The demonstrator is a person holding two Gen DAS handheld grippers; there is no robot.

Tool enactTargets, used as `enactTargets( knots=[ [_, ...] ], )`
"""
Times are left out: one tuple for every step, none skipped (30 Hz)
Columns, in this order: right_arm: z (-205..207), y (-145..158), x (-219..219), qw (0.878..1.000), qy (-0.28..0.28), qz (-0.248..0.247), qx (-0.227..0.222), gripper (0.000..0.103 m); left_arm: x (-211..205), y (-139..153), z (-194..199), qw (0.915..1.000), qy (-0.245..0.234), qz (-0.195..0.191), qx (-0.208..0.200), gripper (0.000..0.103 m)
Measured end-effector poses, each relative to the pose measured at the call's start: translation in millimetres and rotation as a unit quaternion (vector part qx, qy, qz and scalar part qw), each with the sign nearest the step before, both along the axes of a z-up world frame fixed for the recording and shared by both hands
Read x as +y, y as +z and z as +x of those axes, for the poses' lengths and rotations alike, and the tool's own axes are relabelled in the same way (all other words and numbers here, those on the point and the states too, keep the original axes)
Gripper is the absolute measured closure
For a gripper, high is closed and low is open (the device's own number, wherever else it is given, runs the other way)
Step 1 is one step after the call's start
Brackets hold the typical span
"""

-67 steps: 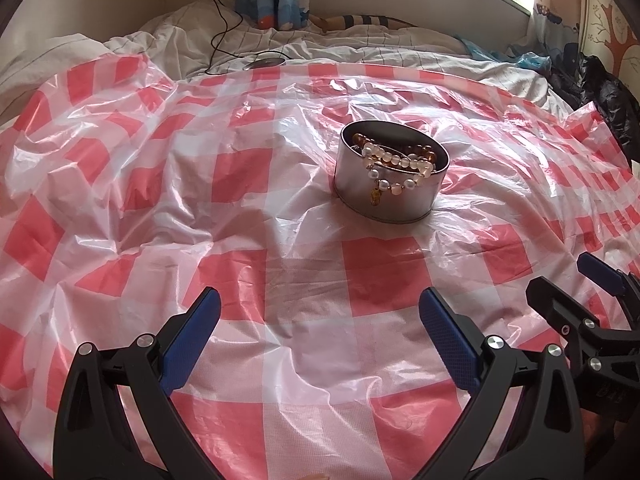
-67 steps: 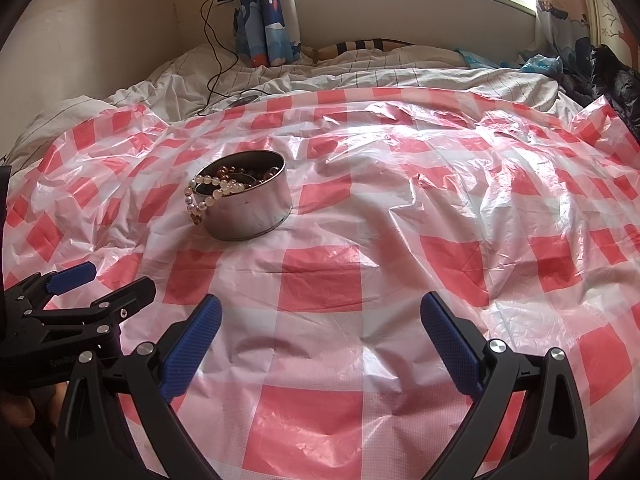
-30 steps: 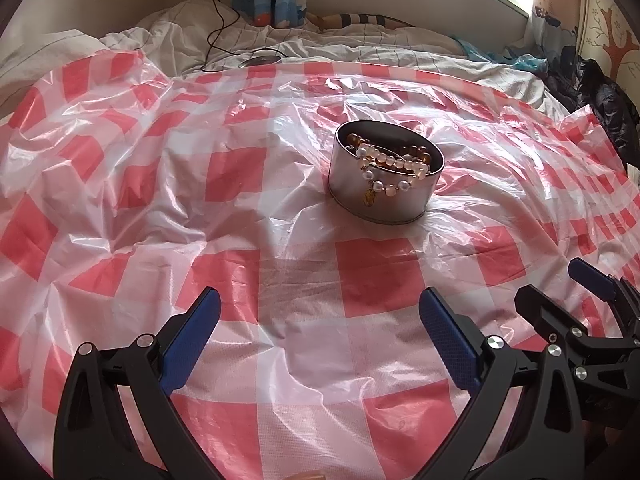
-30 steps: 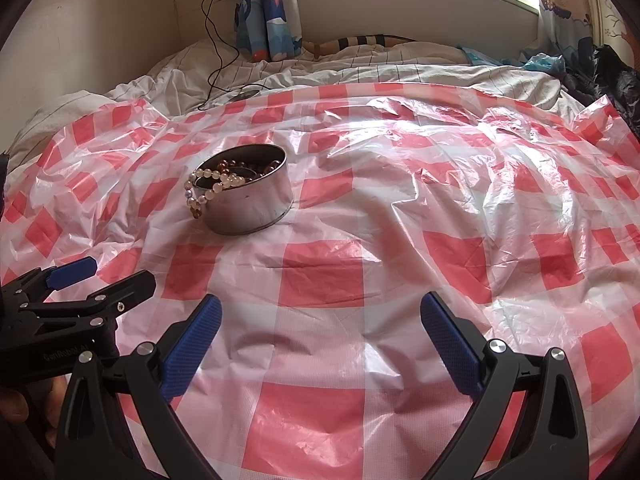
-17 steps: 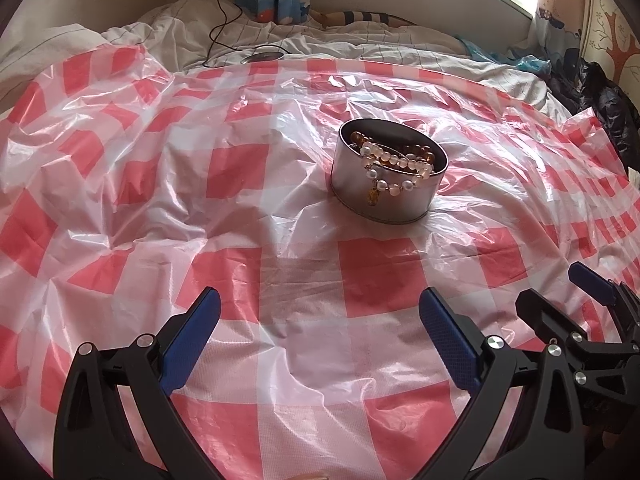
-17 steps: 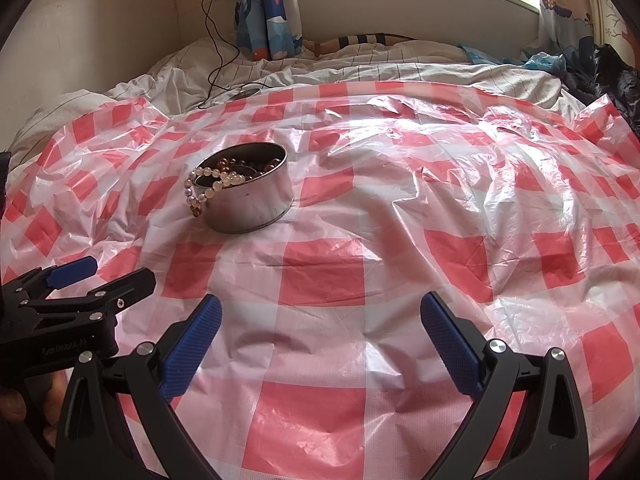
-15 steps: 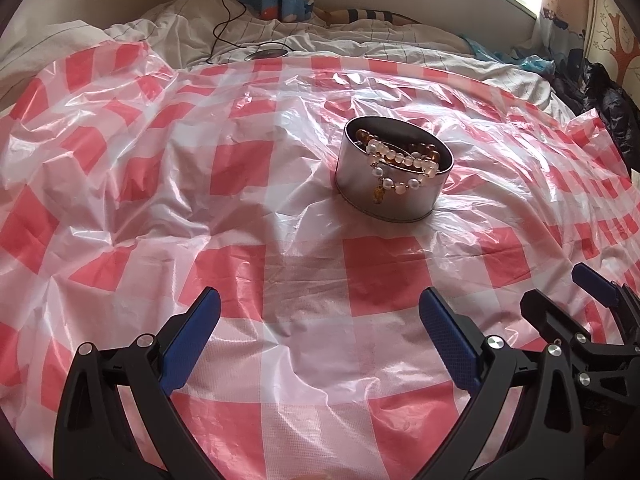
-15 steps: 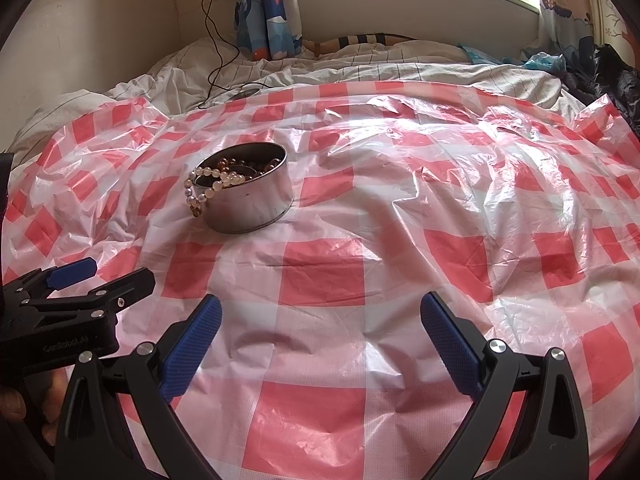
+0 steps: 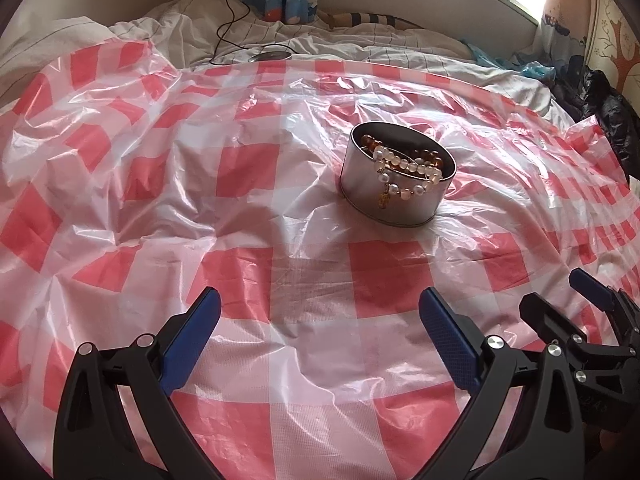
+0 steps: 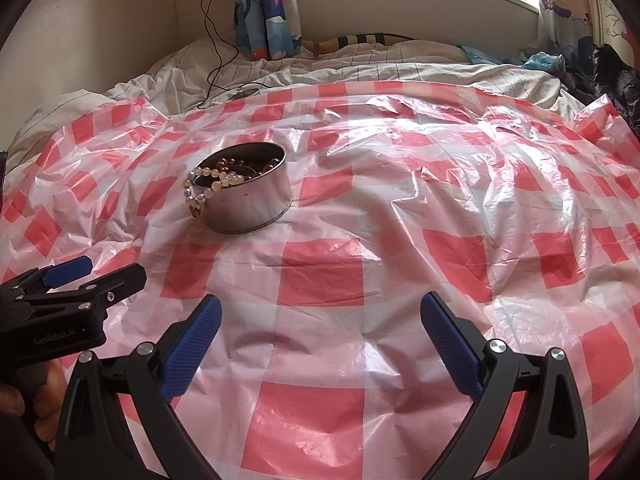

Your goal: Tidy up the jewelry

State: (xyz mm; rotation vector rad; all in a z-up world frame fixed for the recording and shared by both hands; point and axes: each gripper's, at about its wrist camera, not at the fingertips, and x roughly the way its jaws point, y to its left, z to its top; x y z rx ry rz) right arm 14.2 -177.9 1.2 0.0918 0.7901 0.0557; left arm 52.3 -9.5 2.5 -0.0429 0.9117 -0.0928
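Two hand-held grippers, left hand-held gripper (image 9: 319, 326) and right hand-held gripper (image 10: 320, 322) spread wide, bracelet-filled tin (image 9: 390, 196)

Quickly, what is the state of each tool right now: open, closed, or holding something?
Left tool: open, holding nothing.
Right tool: open, holding nothing.
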Motion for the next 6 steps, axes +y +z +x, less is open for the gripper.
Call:
enactTargets(
  knots=[
    [-1.5, -1.0, -0.2, 1.0, 0.0, 0.0, 0.0, 0.008, 0.9, -1.1, 0.7, 1.0, 0.002, -0.001, 0.004, 0.008],
    [0.0, 0.0, 0.1, 1.0, 0.0, 0.0, 0.0, 0.008, 1.7, -2.5, 1.0, 1.0, 0.003, -0.002, 0.008, 0.008],
    [-0.1, 0.0, 0.1, 1.0, 0.0, 0.0, 0.0, 0.008, 2.0, -3.9, 1.5, 0.9999, 0.004, -0.001, 0.011, 0.008],
    [-1.4, -0.9, 0.0, 1.0, 0.0, 0.0, 0.0, 0.008, 2.2, -5.1, 2.1, 0.9999, 0.005, -0.001, 0.014, 0.008],
    [0.2, 0.1, 0.3, 1.0, 0.0, 0.0, 0.0, 0.008, 2.3, -5.9, 2.6, 0.9998, 0.006, -0.001, 0.017, 0.008],
    [-0.7, -0.6, 0.2, 1.0, 0.0, 0.0, 0.001, 0.008, 2.5, -6.6, 2.6, 0.9998, 0.006, -0.001, 0.018, 0.008]
  ],
)
